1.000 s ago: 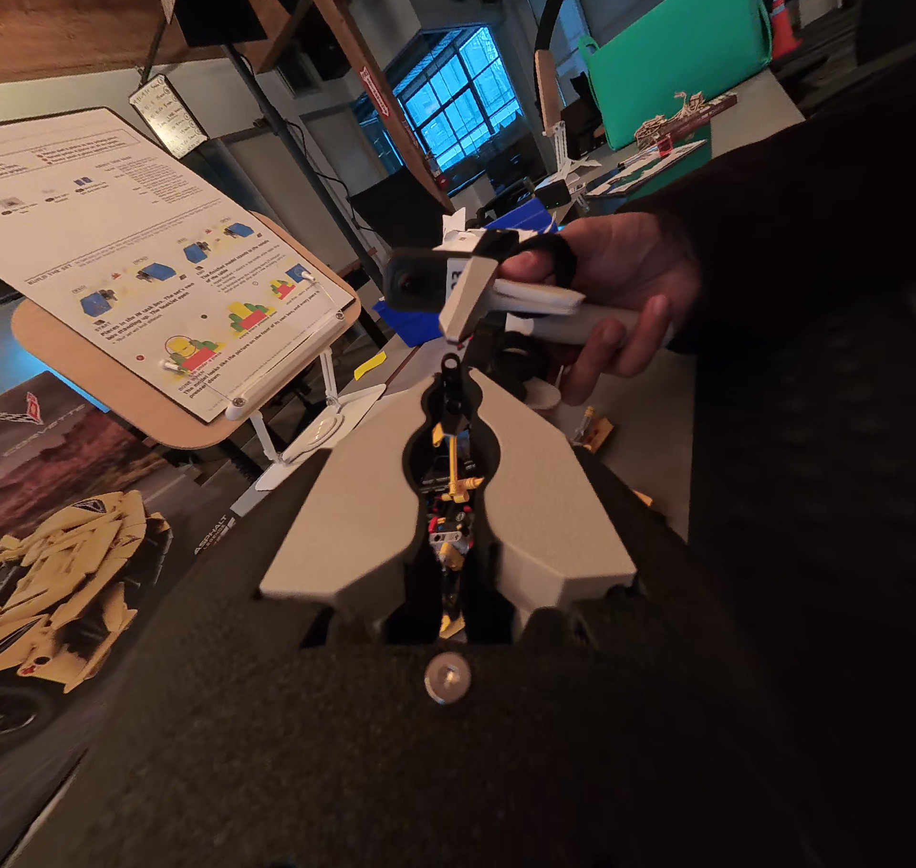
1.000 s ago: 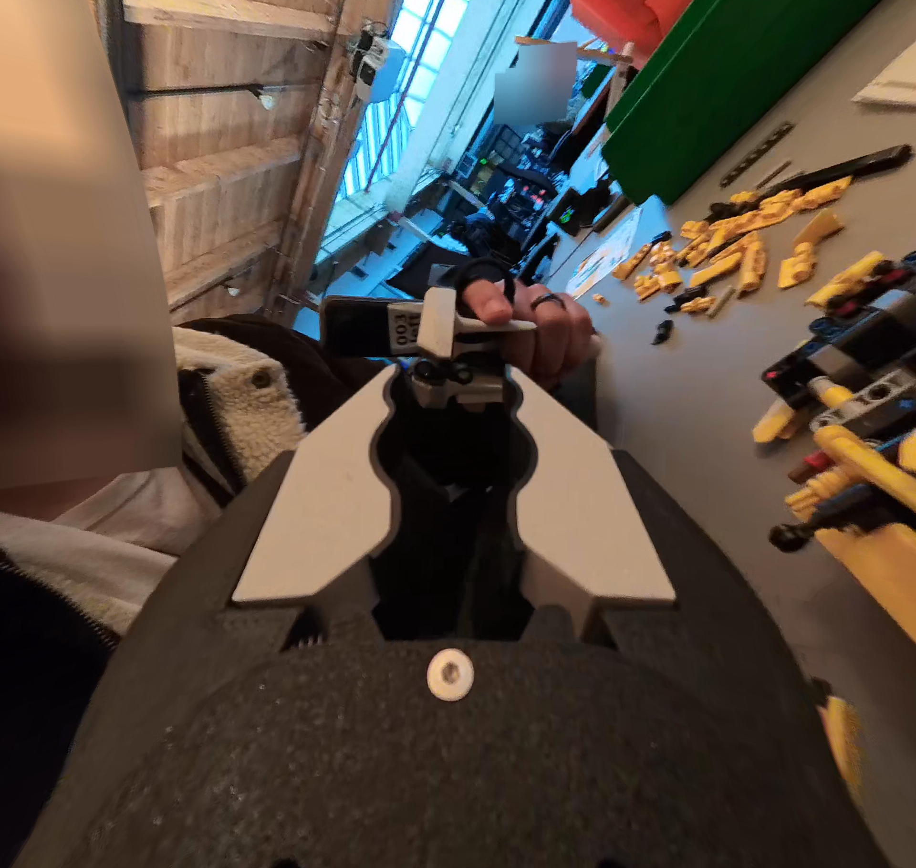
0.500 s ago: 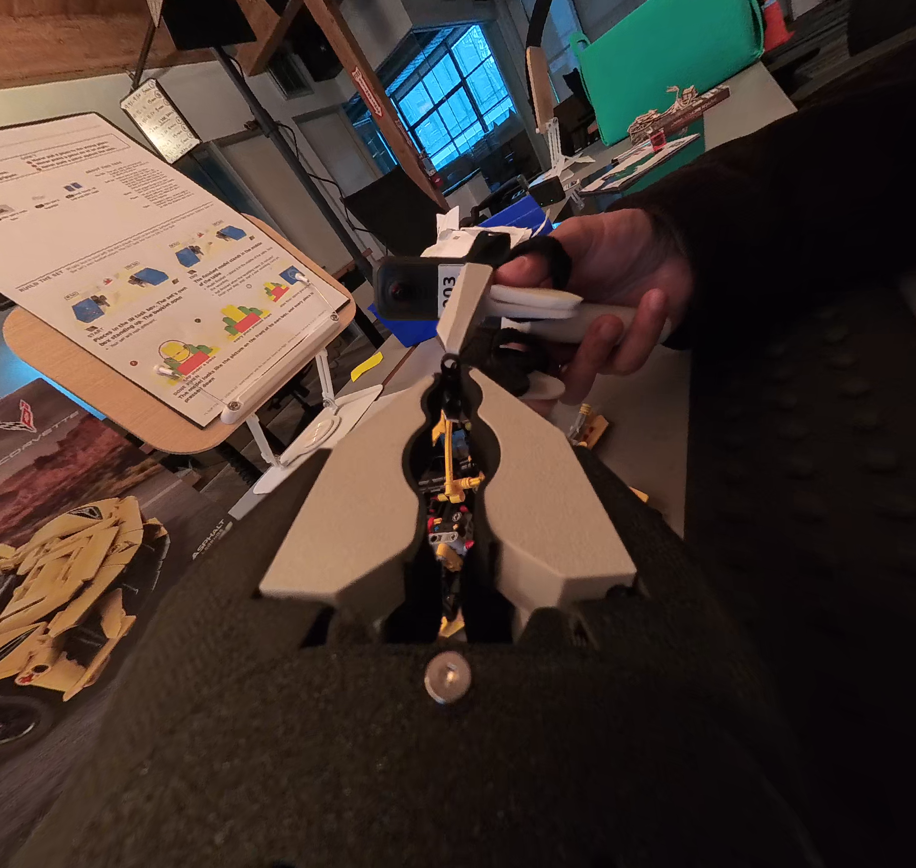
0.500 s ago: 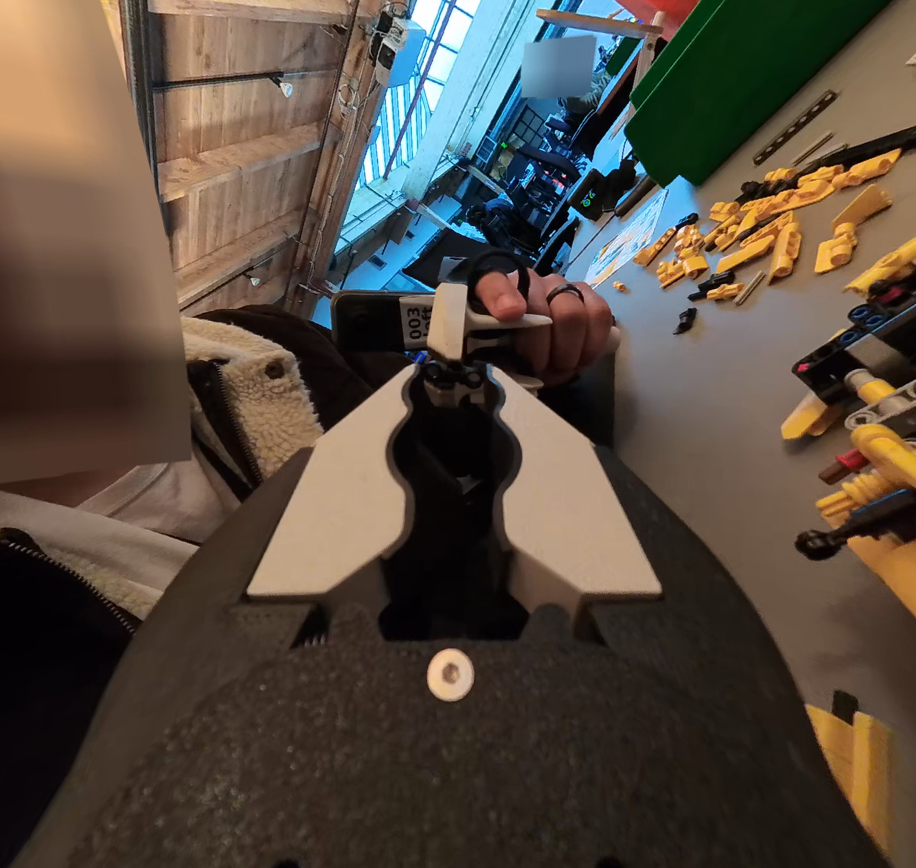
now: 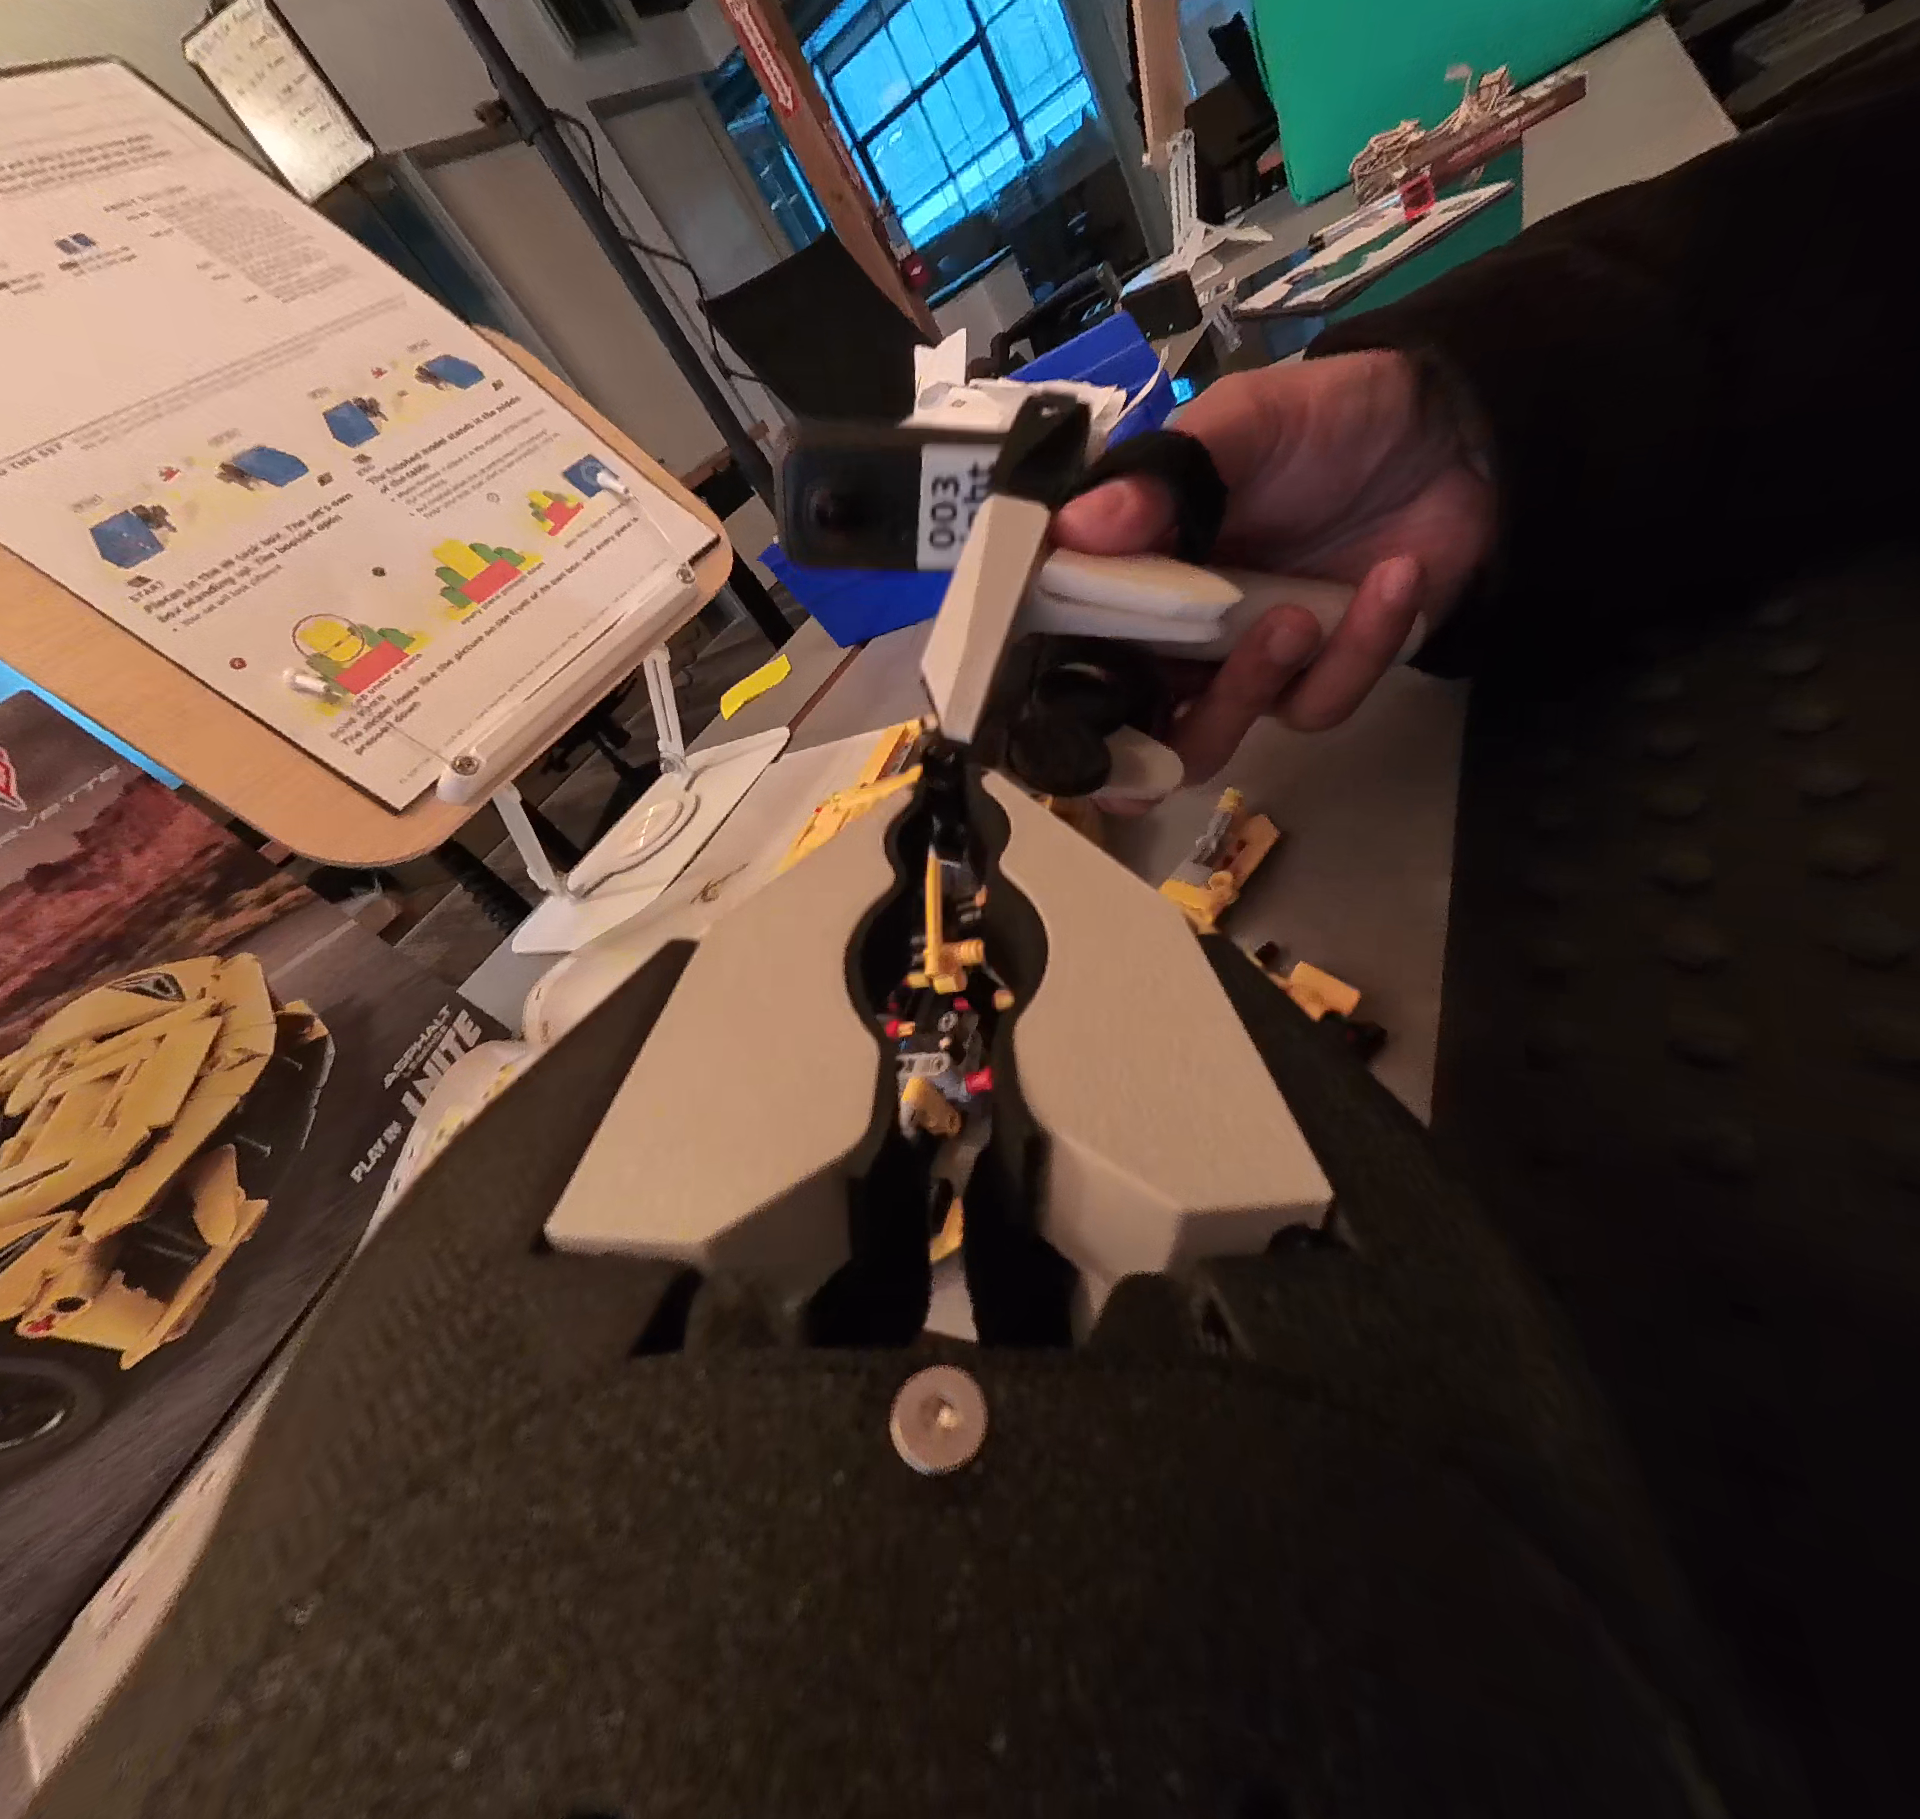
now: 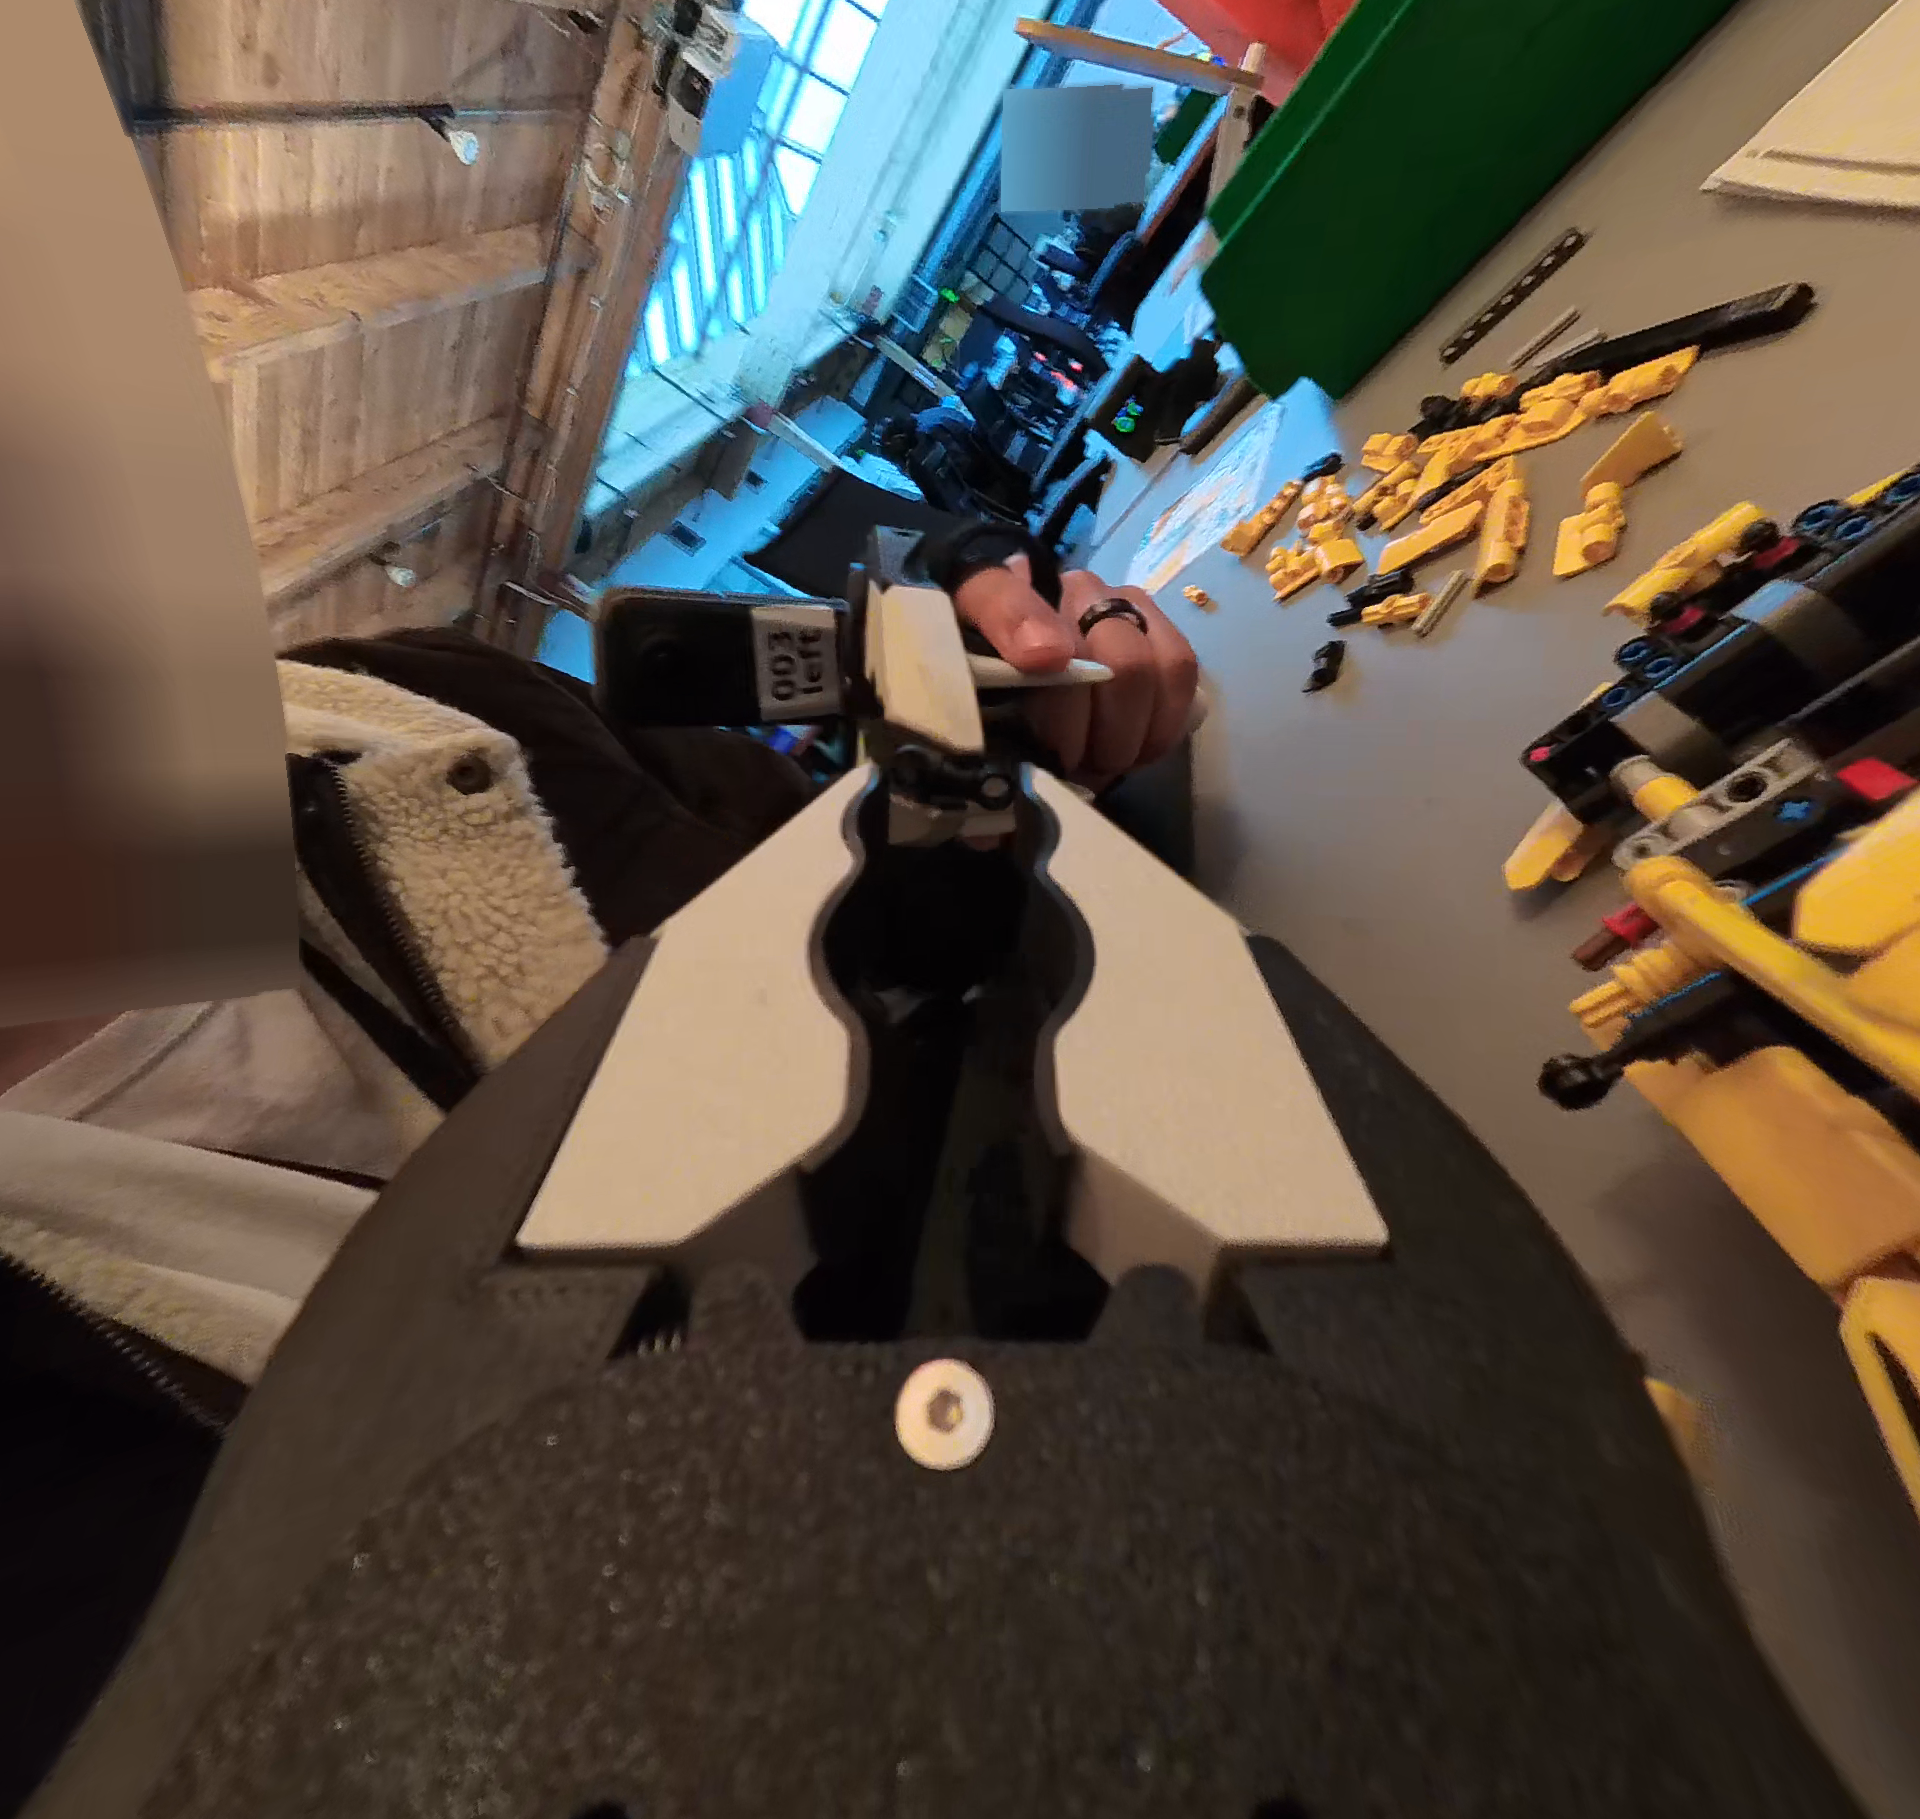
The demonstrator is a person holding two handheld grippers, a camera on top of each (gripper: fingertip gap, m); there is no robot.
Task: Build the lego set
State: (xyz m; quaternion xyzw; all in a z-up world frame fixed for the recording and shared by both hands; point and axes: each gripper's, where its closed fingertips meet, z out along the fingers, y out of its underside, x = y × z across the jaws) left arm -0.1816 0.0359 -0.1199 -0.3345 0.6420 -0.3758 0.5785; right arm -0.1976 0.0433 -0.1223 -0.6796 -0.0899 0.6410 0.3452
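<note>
Grey left gripper (image 5: pixel 948 793): jaws nearly closed, pinching a small black Technic piece (image 5: pixel 943 782) at the tips.
Right gripper (image 6: pixel 948 793): jaws narrow, on the same piece (image 6: pixel 940 782).
Yellow car assembly (image 6: pixel 1756 896): at 3 o'clock on the table (image 6: pixel 1382 761).

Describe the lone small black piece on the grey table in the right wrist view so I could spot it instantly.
Start at the green bin, then drop to the yellow parts pile on the grey table. Below the pile's left end lies the black piece, alone on bare table.

I see the grey bench (image 6: pixel 1382 730) carrying loose yellow pieces (image 6: pixel 1455 502) at two o'clock, the half-built car (image 6: pixel 1745 834) at three, green board (image 6: pixel 1455 138) beyond.
</note>
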